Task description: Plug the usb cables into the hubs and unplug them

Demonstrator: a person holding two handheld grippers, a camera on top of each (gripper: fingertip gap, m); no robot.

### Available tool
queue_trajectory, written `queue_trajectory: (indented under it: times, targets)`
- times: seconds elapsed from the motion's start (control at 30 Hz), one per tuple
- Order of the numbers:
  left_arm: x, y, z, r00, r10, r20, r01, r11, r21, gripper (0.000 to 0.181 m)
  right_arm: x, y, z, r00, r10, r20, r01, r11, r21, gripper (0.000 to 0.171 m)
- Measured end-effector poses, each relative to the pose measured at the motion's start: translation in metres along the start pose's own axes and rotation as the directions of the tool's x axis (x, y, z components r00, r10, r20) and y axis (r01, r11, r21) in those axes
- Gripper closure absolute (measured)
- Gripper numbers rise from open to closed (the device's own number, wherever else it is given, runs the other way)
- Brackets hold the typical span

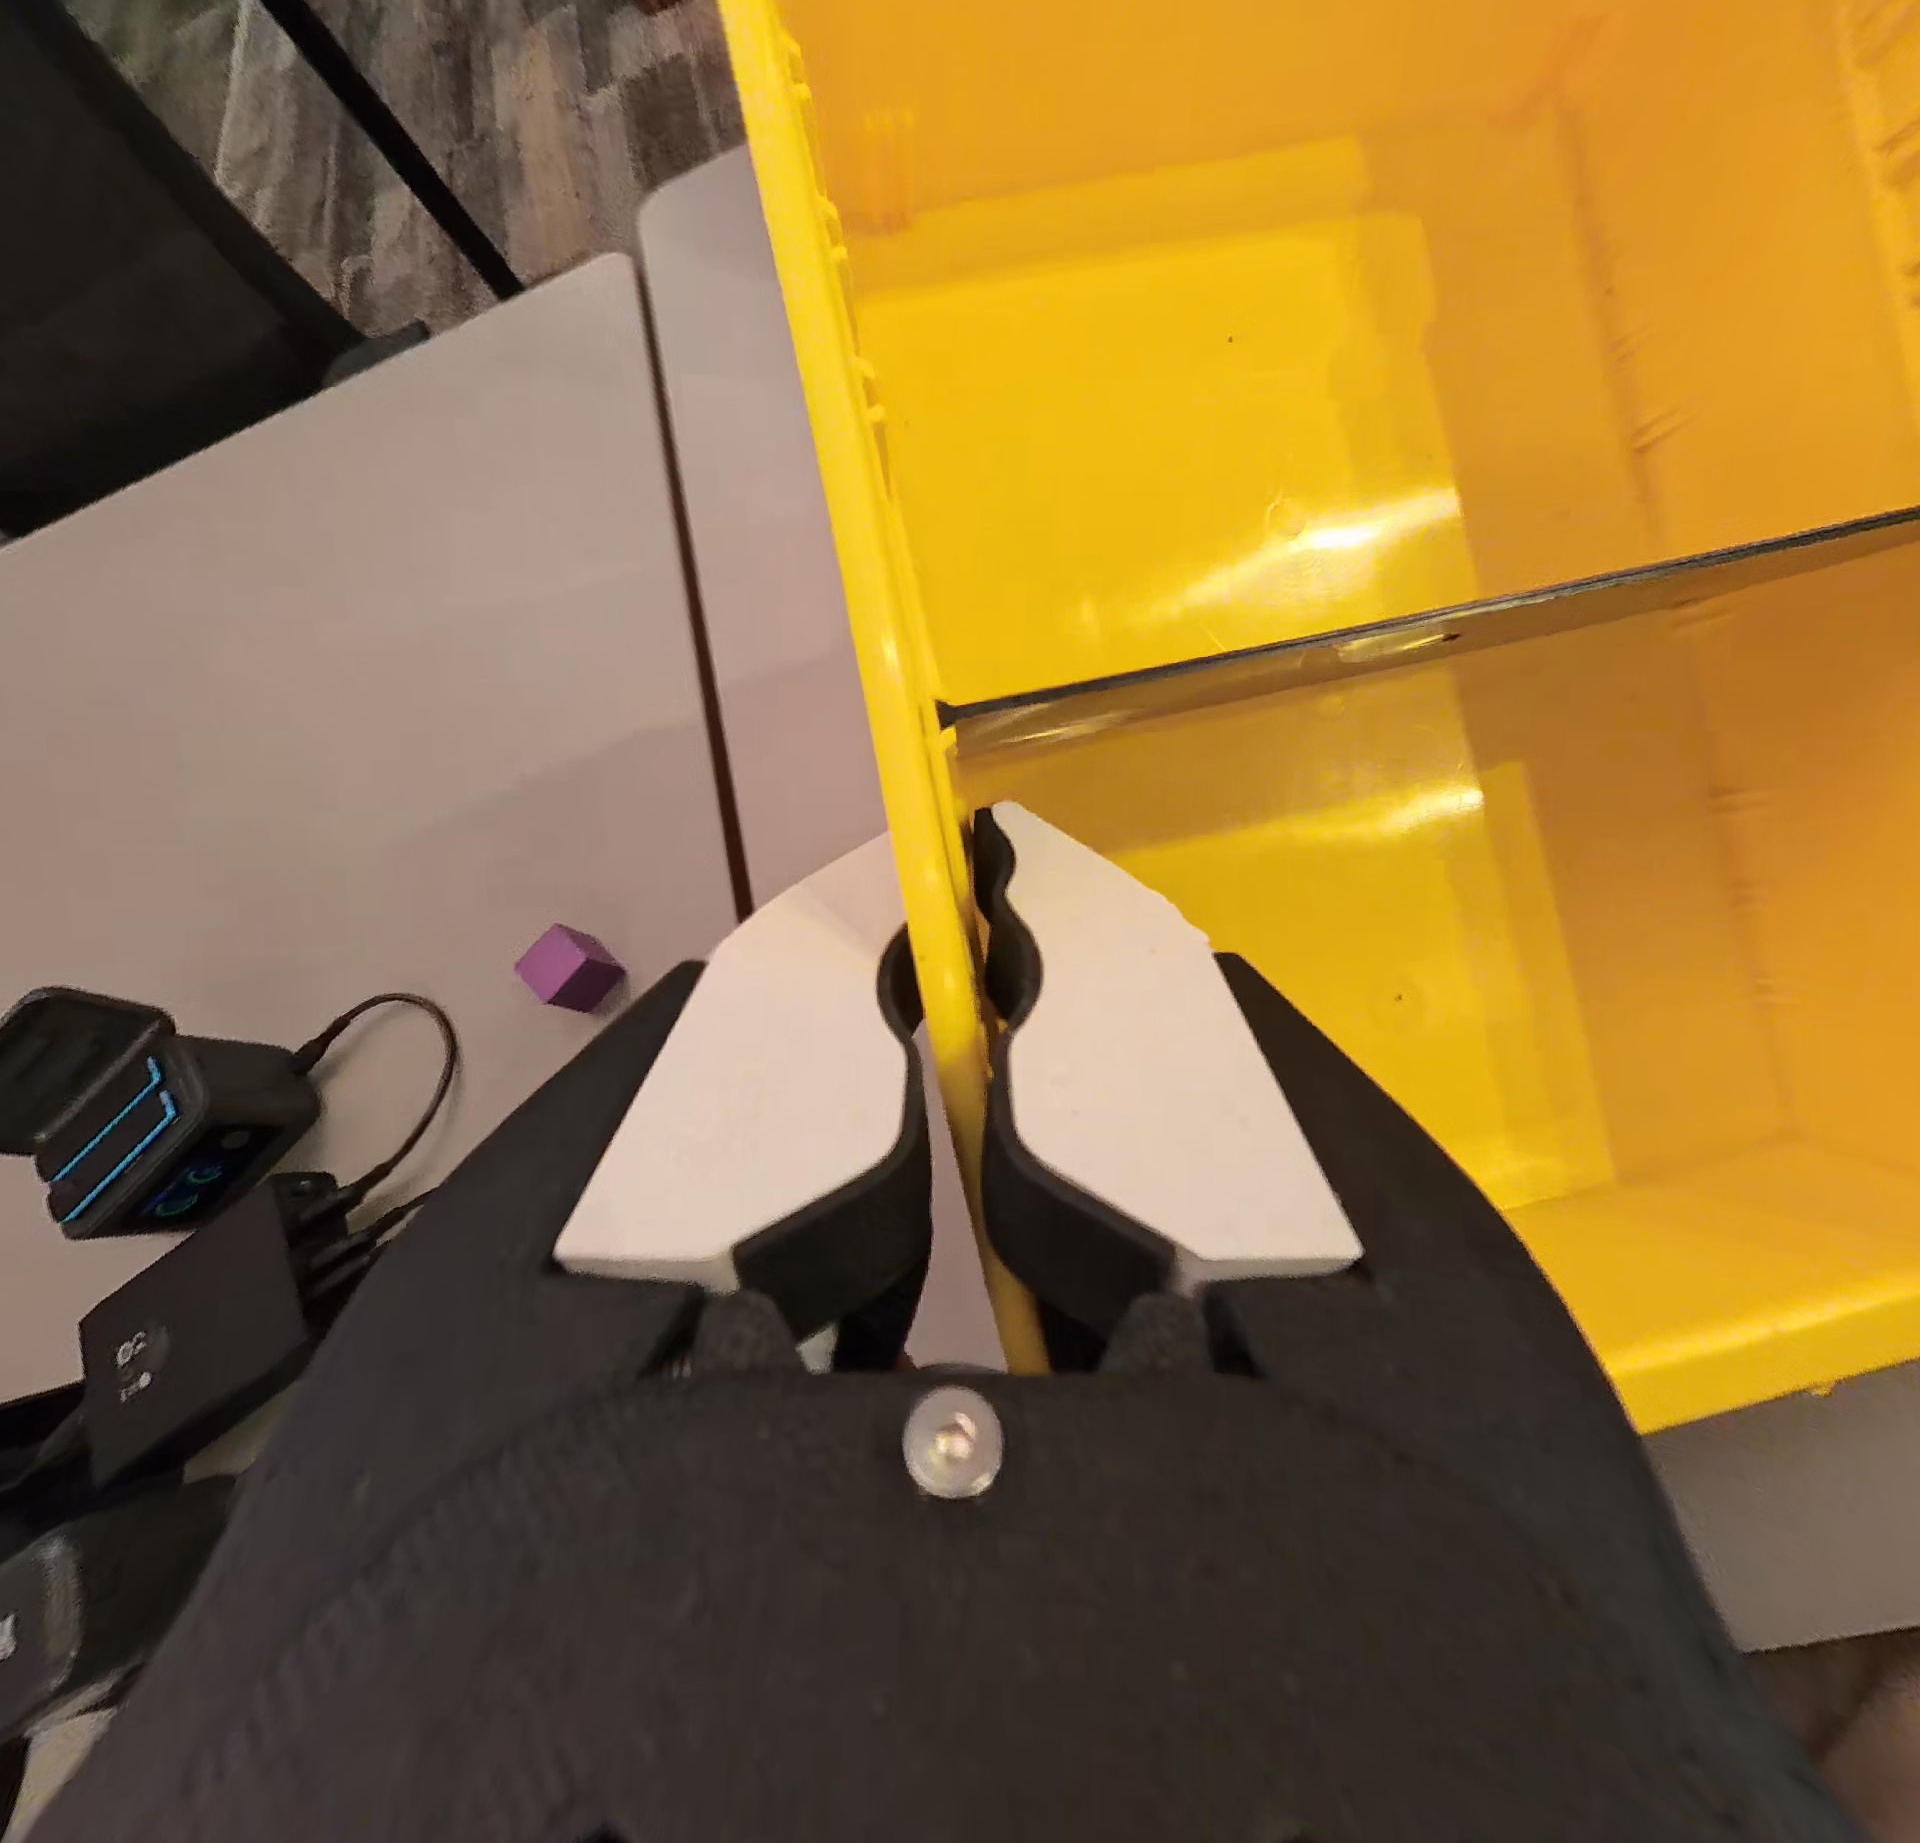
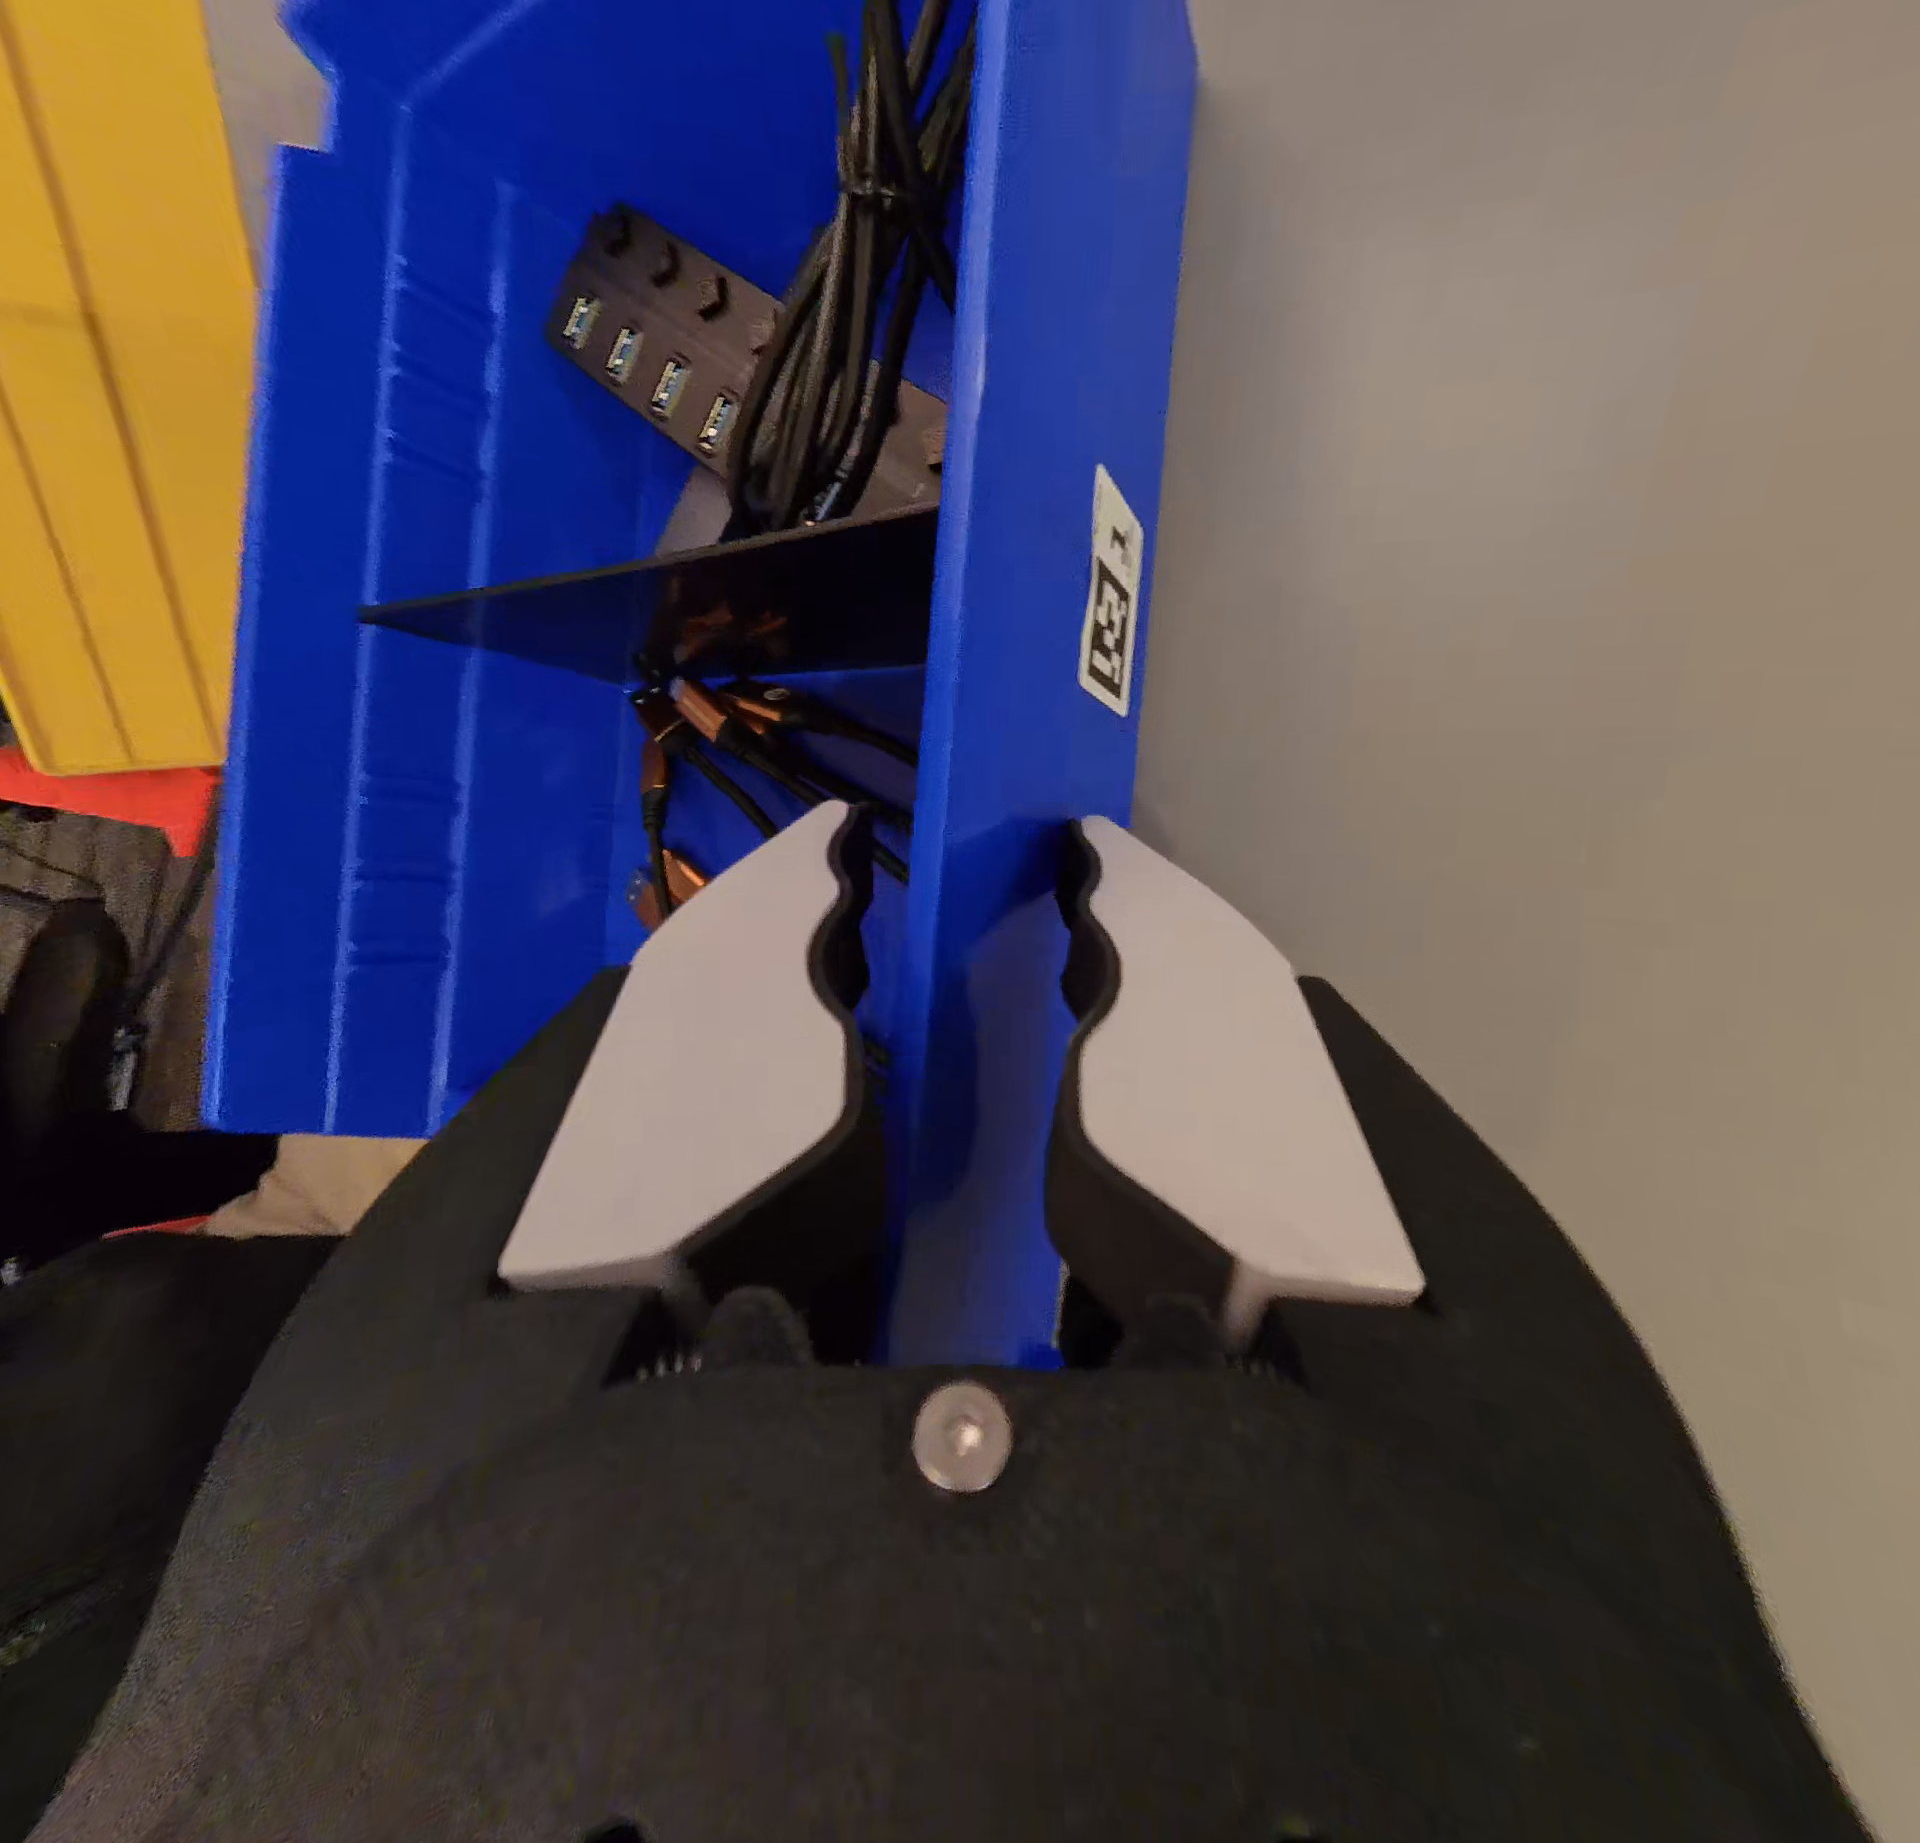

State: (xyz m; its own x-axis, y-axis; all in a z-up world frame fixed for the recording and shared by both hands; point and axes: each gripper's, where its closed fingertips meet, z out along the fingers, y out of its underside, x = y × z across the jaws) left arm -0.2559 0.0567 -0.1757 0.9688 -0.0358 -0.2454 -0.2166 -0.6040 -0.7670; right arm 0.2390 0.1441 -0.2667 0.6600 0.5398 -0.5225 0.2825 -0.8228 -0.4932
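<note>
My left gripper (image 1: 951, 848) is shut on the left side wall (image 1: 831, 339) of a yellow bin (image 1: 1247, 391). The bin is empty and has a black divider (image 1: 1455, 609) across it. My right gripper (image 2: 961, 822) is closed around the right side wall (image 2: 1018, 339) of a blue bin (image 2: 436, 650), one finger inside and one outside. Behind that bin's black divider (image 2: 727, 598) lie a black USB hub (image 2: 655, 339) with several blue ports and a tied bundle of black cable (image 2: 842, 339). In front of the divider lie several USB cables with copper-coloured plugs (image 2: 727, 723).
On the white table (image 1: 312, 650) left of the yellow bin are a purple cube (image 1: 569, 965) and a black device with blue stripes and a thin cable (image 1: 125, 1118). The yellow bin (image 2: 104, 339) stands left of the blue one. A sticker (image 2: 1112, 588) is on the blue bin's outer wall.
</note>
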Motion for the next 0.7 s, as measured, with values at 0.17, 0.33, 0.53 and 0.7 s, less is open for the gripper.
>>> queue_trajectory:
  times: [0.17,0.33,0.53,0.7]
  targets:
    - [-0.033,-0.006,-0.024,0.997,-0.064,0.049,0.061,0.997,0.055,0.176,-0.054,0.008,0.031,0.994,-0.006,0.112,0.008,1.000,-0.012,0.113]
    - [-0.050,-0.015,-0.044,0.992,-0.096,0.080,0.088,0.991,0.099,0.177,-0.106,0.015,0.062,0.980,-0.027,0.197,0.033,0.999,-0.024,0.088]
    - [-0.052,-0.031,-0.063,0.991,-0.105,0.082,0.092,0.985,0.149,0.177,-0.165,0.024,0.102,0.956,-0.082,0.281,0.100,0.994,-0.050,0.058]
    - [-0.061,-0.042,-0.083,0.986,-0.089,0.137,0.065,0.983,0.174,0.176,-0.192,0.017,0.131,0.950,-0.155,0.270,0.171,0.985,-0.034,0.044]
